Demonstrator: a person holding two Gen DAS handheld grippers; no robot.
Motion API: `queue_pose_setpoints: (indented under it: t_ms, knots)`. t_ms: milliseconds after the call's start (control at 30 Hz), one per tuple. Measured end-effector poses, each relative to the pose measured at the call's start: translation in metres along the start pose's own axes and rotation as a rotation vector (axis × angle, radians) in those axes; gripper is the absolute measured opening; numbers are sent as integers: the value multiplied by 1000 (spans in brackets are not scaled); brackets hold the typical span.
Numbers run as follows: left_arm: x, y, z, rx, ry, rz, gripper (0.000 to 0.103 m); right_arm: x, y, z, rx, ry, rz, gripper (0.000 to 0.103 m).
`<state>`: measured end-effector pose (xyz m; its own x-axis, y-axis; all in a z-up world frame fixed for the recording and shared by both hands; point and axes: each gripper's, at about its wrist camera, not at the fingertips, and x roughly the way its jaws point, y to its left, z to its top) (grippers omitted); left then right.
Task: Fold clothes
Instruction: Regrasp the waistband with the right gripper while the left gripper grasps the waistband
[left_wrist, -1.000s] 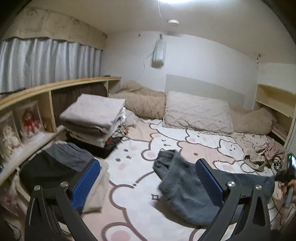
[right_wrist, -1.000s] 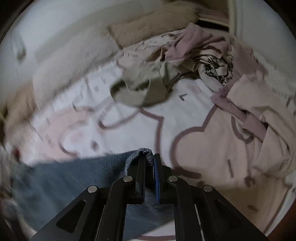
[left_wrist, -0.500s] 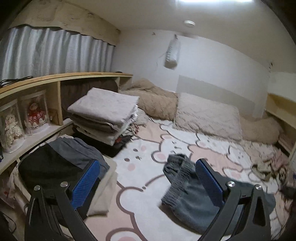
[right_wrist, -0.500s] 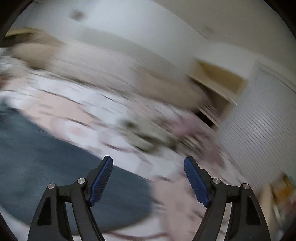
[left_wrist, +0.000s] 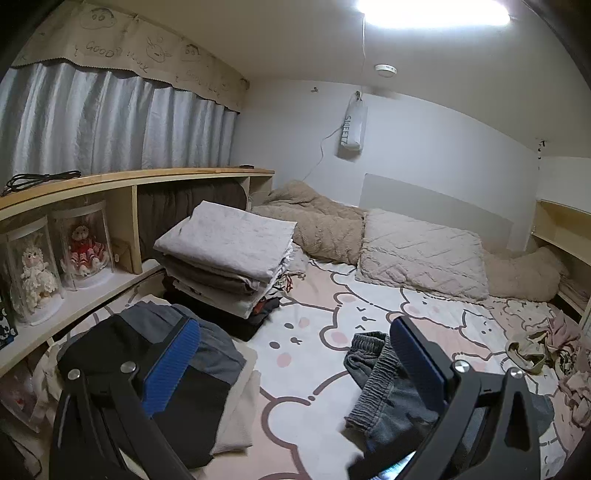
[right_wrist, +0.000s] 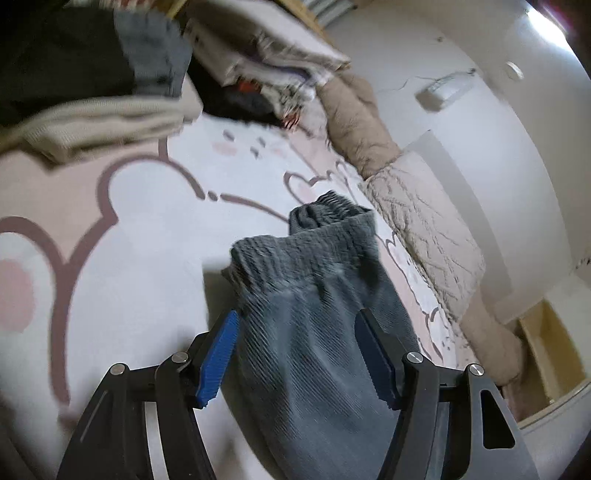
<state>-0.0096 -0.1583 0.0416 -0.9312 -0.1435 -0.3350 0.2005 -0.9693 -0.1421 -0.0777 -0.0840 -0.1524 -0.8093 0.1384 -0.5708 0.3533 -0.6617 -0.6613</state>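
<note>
Grey-blue trousers (left_wrist: 373, 369) lie crumpled on the bear-print bed sheet (left_wrist: 317, 295), elastic waistband towards the folded piles. My right gripper (right_wrist: 297, 314) hangs low over these trousers (right_wrist: 314, 266). Its jaws are closing, one on each side of the cloth just behind the waistband, and the blue pads do not press on it. My left gripper (left_wrist: 291, 332) is open and holds nothing, above the sheet between a folded black and grey garment (left_wrist: 207, 398) and the trousers.
A tall pile of folded laundry (left_wrist: 229, 240) stands by the wooden shelf (left_wrist: 110, 177) with two dolls in clear cases. Unfolded clothes (left_wrist: 546, 339) lie in a heap at the right. A beige pillow (left_wrist: 421, 251) and blanket line the far wall.
My right gripper let go of the trouser end, opened, rolled and swung across the bed to the waistband. The left gripper drifted a little and stayed open.
</note>
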Motion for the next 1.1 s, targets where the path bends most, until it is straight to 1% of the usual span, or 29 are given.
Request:
queue_pose_setpoints:
  t_ms: [33, 67, 100, 133, 167, 200, 233, 267, 333, 400, 433, 567, 633, 700, 767, 900, 967, 1067, 1100]
  knots:
    - [0, 3, 0, -3, 1, -1, 103, 9, 5, 4, -15, 20, -5, 65]
    - [0, 8, 0, -12, 1, -3, 103, 16, 11, 5, -26, 34, -8, 62]
    - [1, 11, 0, -23, 1, -6, 103, 26, 16, 7, -38, 56, -10, 45]
    - [2, 15, 0, -34, 3, -6, 103, 35, 20, 9, -49, 78, -10, 32]
    - [4, 19, 0, -45, 6, -6, 103, 47, 20, 9, -42, 104, 13, 28]
    - [5, 22, 0, -57, 8, -6, 103, 58, 18, 8, -26, 122, 34, 19]
    - [5, 24, 0, -59, 7, -6, 103, 63, 12, 5, 5, 132, 65, 15]
    - [7, 26, 0, -47, 3, -2, 103, 62, -1, 2, 66, 127, 107, 13]
    - [12, 29, -1, -13, -6, 2, 103, 46, -42, -6, 232, 96, 201, 12]
    - [17, 29, -3, 27, -16, -1, 103, 22, -84, -16, 371, 51, 240, 12]
    - [22, 26, -6, 55, -19, -15, 103, 9, -106, -22, 444, 30, 261, 12]
    - [38, 2, -19, 148, -19, -80, 103, -45, -220, -77, 856, -41, 381, 11]
    - [44, -13, -26, 192, -24, -118, 103, -71, -262, -106, 976, -73, 367, 11]
    - [48, -34, -37, 242, -35, -195, 103, -91, -293, -127, 1043, -103, 328, 11]
    - [53, -59, -49, 310, -24, -302, 103, -109, -319, -145, 1093, -127, 295, 11]
    - [49, -116, -85, 517, -36, -488, 103, -137, -345, -168, 1132, -154, 255, 11]
    - [41, -143, -110, 648, -61, -573, 103, -138, -352, -173, 1148, -163, 282, 11]
    - [30, -174, -147, 873, -142, -663, 103, -135, -356, -181, 1183, -165, 340, 11]
    - [29, -182, -158, 930, -145, -688, 103, -133, -357, -183, 1192, -165, 359, 11]
